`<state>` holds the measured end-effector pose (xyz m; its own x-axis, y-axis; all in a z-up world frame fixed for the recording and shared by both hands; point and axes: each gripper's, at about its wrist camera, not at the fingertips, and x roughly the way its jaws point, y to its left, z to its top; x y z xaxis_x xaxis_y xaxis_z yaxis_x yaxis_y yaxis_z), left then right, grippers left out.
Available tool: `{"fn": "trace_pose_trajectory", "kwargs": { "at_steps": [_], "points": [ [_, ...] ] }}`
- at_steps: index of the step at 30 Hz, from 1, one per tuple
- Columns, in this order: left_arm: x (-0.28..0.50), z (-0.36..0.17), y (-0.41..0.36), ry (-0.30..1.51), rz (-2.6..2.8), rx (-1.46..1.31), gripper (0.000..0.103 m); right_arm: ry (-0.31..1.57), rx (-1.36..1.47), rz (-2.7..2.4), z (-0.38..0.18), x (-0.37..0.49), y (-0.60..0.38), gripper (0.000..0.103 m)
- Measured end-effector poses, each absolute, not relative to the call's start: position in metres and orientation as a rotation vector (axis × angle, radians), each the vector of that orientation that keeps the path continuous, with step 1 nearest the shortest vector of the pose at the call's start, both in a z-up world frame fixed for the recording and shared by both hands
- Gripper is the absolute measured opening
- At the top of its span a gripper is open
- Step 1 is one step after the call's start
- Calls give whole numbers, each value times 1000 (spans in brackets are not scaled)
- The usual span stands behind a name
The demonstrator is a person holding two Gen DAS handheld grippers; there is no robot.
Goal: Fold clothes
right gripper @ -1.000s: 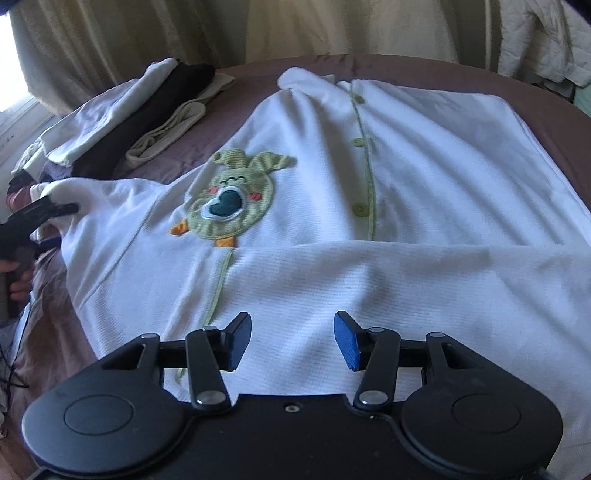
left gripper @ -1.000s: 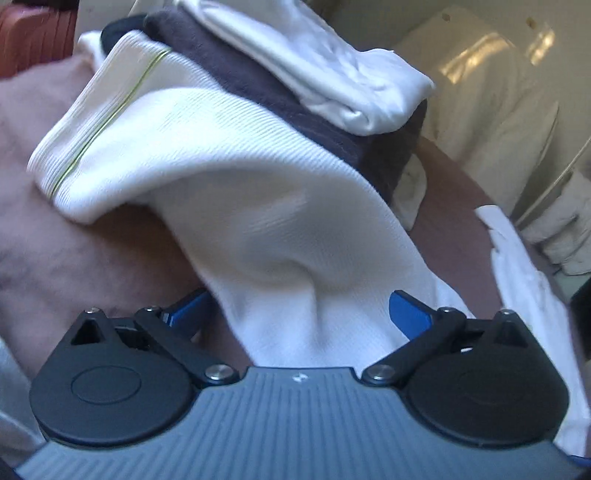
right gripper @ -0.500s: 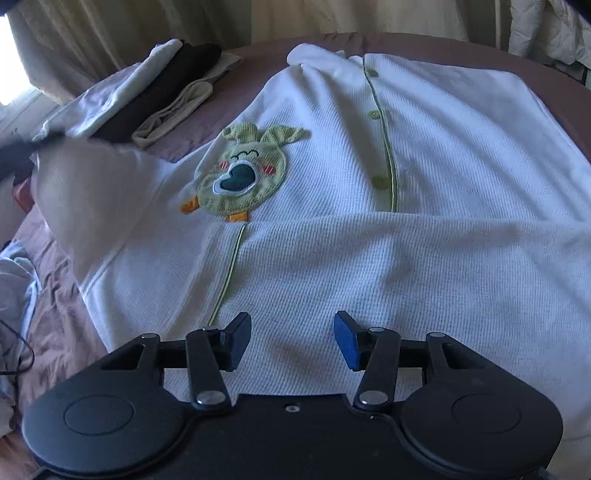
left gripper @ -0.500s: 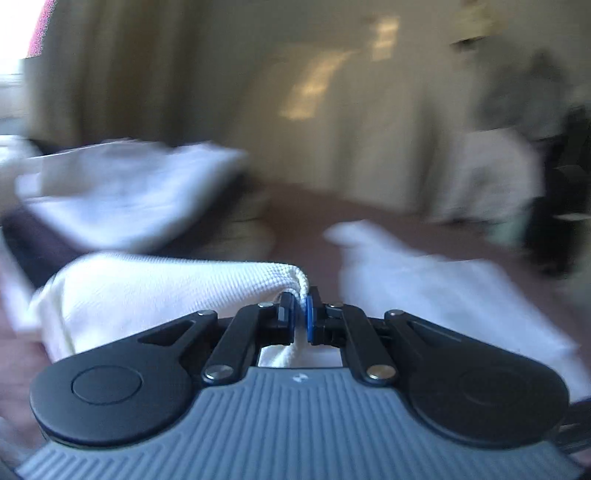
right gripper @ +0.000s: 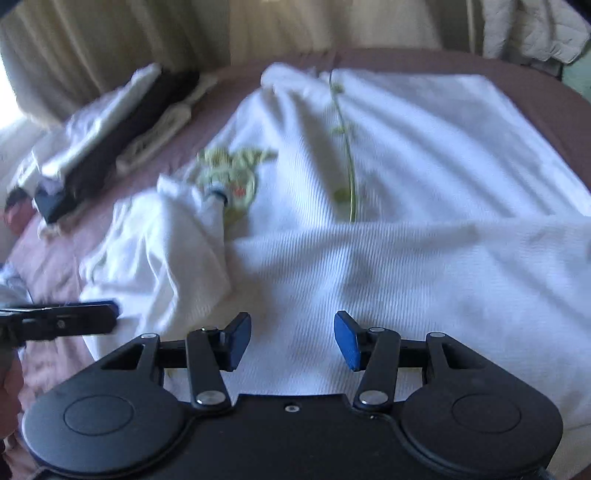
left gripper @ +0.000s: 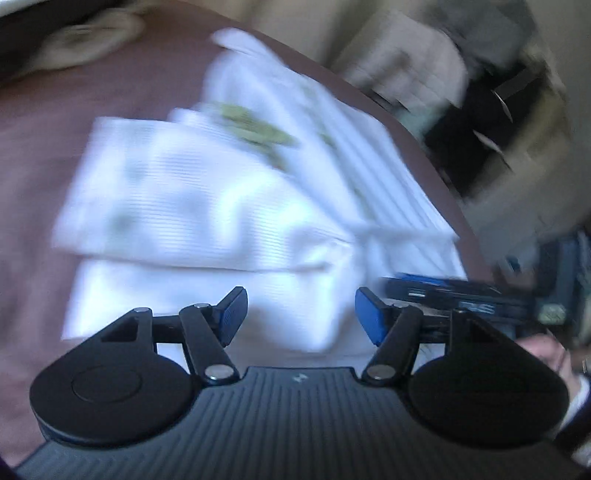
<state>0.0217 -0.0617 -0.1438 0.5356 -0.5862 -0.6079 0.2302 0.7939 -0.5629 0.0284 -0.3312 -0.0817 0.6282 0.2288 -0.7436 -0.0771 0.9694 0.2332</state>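
A white ribbed garment [right gripper: 406, 192] with green buttons and a green appliqué [right gripper: 229, 173] lies spread on the brown bed. Its left sleeve [right gripper: 177, 243] is folded inward, bunched beside the appliqué. My right gripper [right gripper: 292, 339] is open, low over the garment's near fold, holding nothing. In the blurred left wrist view the same garment [left gripper: 221, 206] lies ahead, and my left gripper [left gripper: 299, 317] is open just above its near edge with nothing between the fingers. The left gripper also shows at the left edge of the right wrist view [right gripper: 62, 321].
A stack of folded clothes [right gripper: 110, 129], white, dark and cream, sits at the bed's far left. Curtains [right gripper: 147, 33] hang behind. A pale jacket [right gripper: 532, 29] hangs at the far right. The brown bedspread [left gripper: 92, 92] surrounds the garment. A hand [left gripper: 546, 350] shows at the right.
My left gripper, shut on the sleeve half a second ago, carried it inward over the garment and has let go; it is now open. The right gripper stayed open and nearly still.
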Motion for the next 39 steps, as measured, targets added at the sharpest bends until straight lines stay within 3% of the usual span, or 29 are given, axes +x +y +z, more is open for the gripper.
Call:
{"fn": "trace_pose_trajectory", "kwargs": {
  "at_steps": [4, 12, 21, 22, 23, 24, 25, 32, 39],
  "points": [
    [25, -154, -21, 877, -357, -500, 64, 732, 34, 278, -62, 23, -298, 56],
    [33, -168, -12, 908, -326, -527, 64, 640, -412, 453, -62, 42, -192, 60],
    [40, -183, 23, 938, -351, -727, 61, 765, -536, 504, -101, 86, -149, 59],
    [41, -183, 24, 941, -348, -725, 61, 776, -552, 496, -108, 90, -146, 53],
    [41, -184, 25, 944, -344, -720, 61, 773, -548, 486, -109, 92, -145, 25],
    [42, -186, 27, 948, -339, -713, 60, 752, -521, 472, -104, 91, -148, 9],
    [41, -187, 29, 948, -340, -714, 60, 731, -493, 458, -98, 91, -151, 2],
    [41, -186, 26, 946, -346, -698, 60, 539, -245, 123, -19, 41, -240, 2],
    [43, -181, 25, 963, -344, -641, 59, 735, 32, -127, -14, 2, -352, 2]
  ]
}}
